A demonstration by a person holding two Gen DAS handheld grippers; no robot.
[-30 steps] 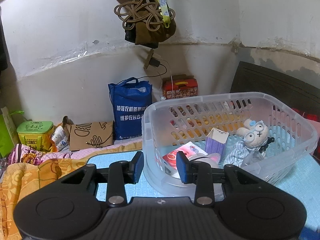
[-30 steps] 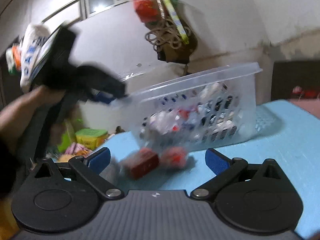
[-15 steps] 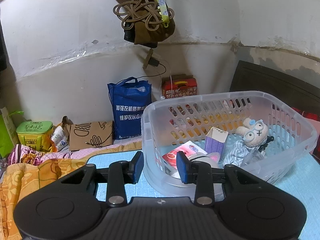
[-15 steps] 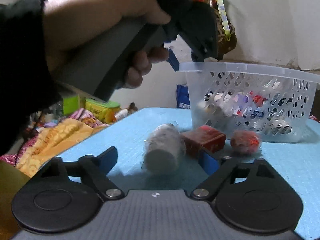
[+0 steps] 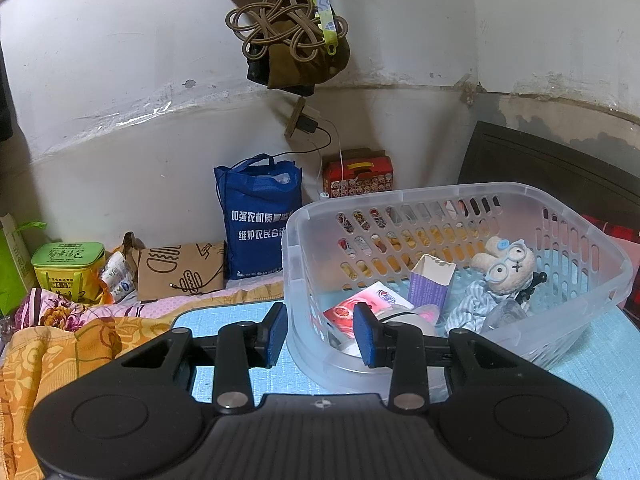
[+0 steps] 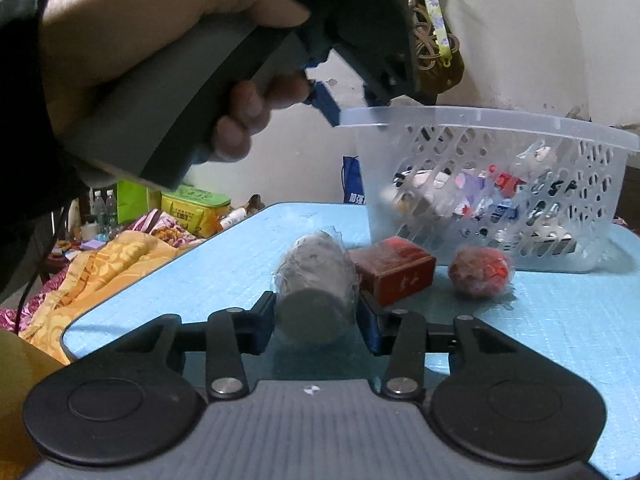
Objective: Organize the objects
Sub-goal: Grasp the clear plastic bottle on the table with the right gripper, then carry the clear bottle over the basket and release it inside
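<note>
**Right gripper clamps the wrapped roll; left gripper holds the basket wall**

The right wrist view shows what the other view misses. The right gripper [image 6: 316, 322] has its blue pads pressed on both sides of a grey roll in clear wrap [image 6: 316, 284], which lies on the blue table [image 6: 560, 320] with its flat end toward the camera. Touching the roll's far side is a red-brown box [image 6: 394, 276], and a little apart from the box sits a red ball in crinkled wrap [image 6: 480, 274], close to the foot of the clear plastic basket [image 6: 480, 120]. Above, the person's left hand [image 6: 140, 36] grips the grey handle of the left gripper, whose blue pads sit at the basket's rim.

The left wrist view looks down into the basket [image 5: 600, 280]. The left gripper [image 5: 320, 334] is closed on the near corner wall, one pad outside and one inside. Within lie a plush rabbit with glasses [image 5: 506, 266], an open purple carton [image 5: 430, 284] standing upright, and a red-and-white packet [image 5: 368, 304]. The roll, box and ball are out of this view.

Beyond the table's edge, an orange patterned blanket [image 5: 48, 356] is bunched up. Against the stained white wall [image 5: 120, 80] stand a blue tote bag [image 5: 260, 220], a brown paper bag [image 5: 180, 272], a green tin [image 5: 68, 264] and a red patterned box [image 5: 358, 174]. A brown knotted cord [image 5: 286, 24] hangs from the wall above them.
</note>
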